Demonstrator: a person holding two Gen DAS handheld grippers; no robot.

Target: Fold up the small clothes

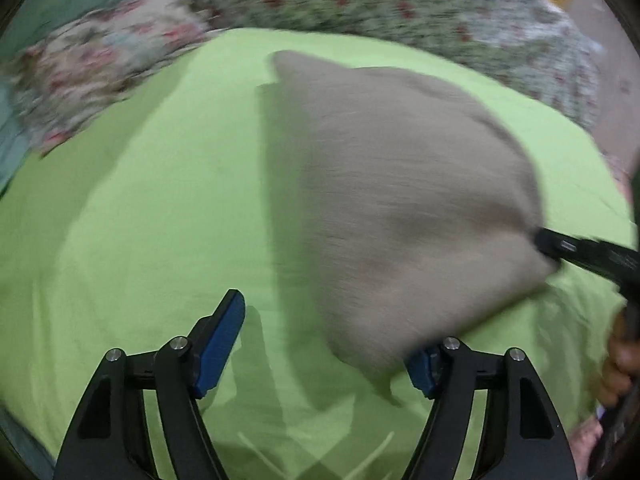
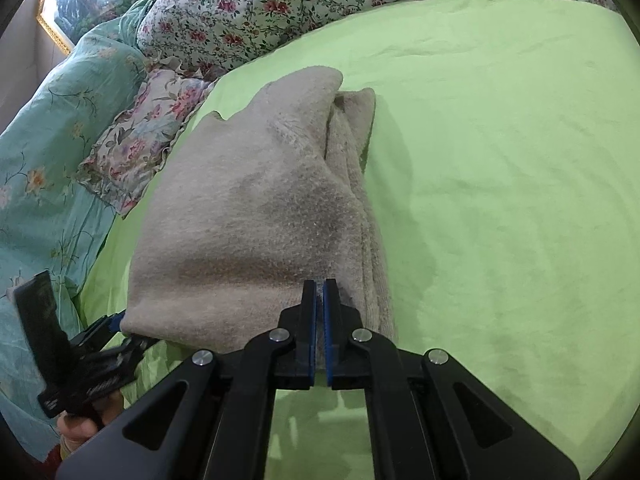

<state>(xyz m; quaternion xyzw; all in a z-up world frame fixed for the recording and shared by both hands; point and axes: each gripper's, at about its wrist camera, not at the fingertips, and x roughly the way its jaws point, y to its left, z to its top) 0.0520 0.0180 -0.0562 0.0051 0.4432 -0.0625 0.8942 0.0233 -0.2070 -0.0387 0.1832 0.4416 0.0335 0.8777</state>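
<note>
We see bare green sheet (image 2: 500, 160) right of the beige cloth (image 2: 248, 208): free passage there. Left and far sides are hemmed by the floral pillow (image 2: 136, 148), floral quilt (image 2: 280, 4) and teal duvet (image 2: 52, 128).

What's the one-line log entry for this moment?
right gripper: shut on beige towel edge | left gripper: jaws open beside towel | towel: partly folded, lifted off green sheet
</note>
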